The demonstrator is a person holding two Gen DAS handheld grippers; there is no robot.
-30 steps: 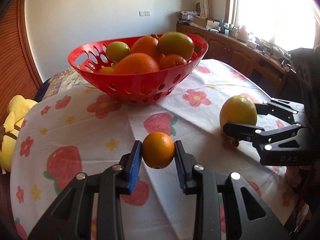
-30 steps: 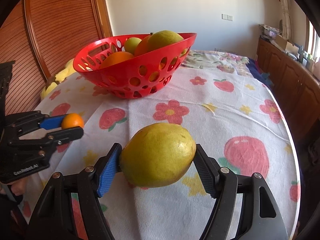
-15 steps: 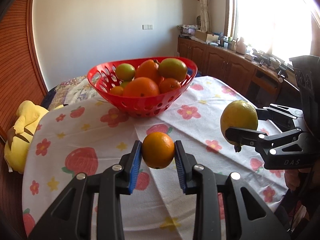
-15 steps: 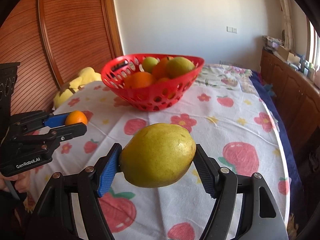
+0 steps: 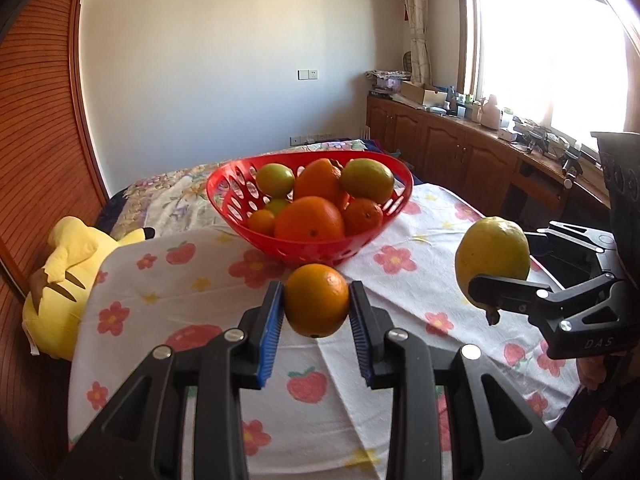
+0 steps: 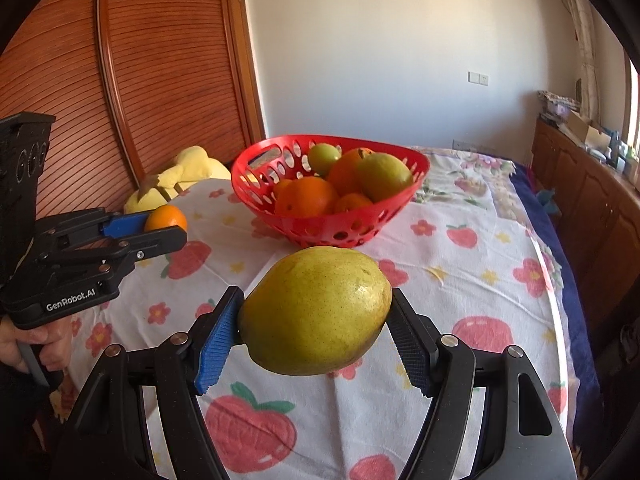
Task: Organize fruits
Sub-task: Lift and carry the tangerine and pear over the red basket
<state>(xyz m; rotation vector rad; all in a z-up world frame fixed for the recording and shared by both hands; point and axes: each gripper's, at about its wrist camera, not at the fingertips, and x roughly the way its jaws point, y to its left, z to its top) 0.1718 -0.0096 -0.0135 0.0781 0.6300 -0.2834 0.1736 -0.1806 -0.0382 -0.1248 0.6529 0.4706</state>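
Two grippers are up over the table (image 5: 192, 272), each with a fruit clamped between its blue pads. The left gripper (image 5: 316, 312) is closed on an orange (image 5: 317, 300), pinched at its sides and held clear of the cloth. The right gripper (image 6: 316, 332) is closed on a pear (image 6: 316, 310), a big yellow-green one lying crosswise between the fingers, also lifted off the table. From the left side you can see the right one off to the right, the pear (image 5: 493, 266) sticking out beyond its black fingers, stem end pointing down; from the right side the left one (image 6: 162, 226) shows at the left edge with the orange (image 6: 166, 218) peeking between its pads, and a hand (image 6: 36, 344) gripping its handle below.

Ahead of both, further back on the strawberry-and-flower cloth, sits the red basket (image 5: 256, 184), well apart from either fruit in hand. It is heaped with oranges (image 5: 310, 218) and green-yellow fruit (image 5: 367, 180), some rising above the rim. A yellow plush toy (image 5: 64, 268) lies at the left edge of the table against the slatted wooden door (image 5: 36, 128). Wooden cabinets (image 5: 452, 152) with clutter on top run under the bright window along the right wall.
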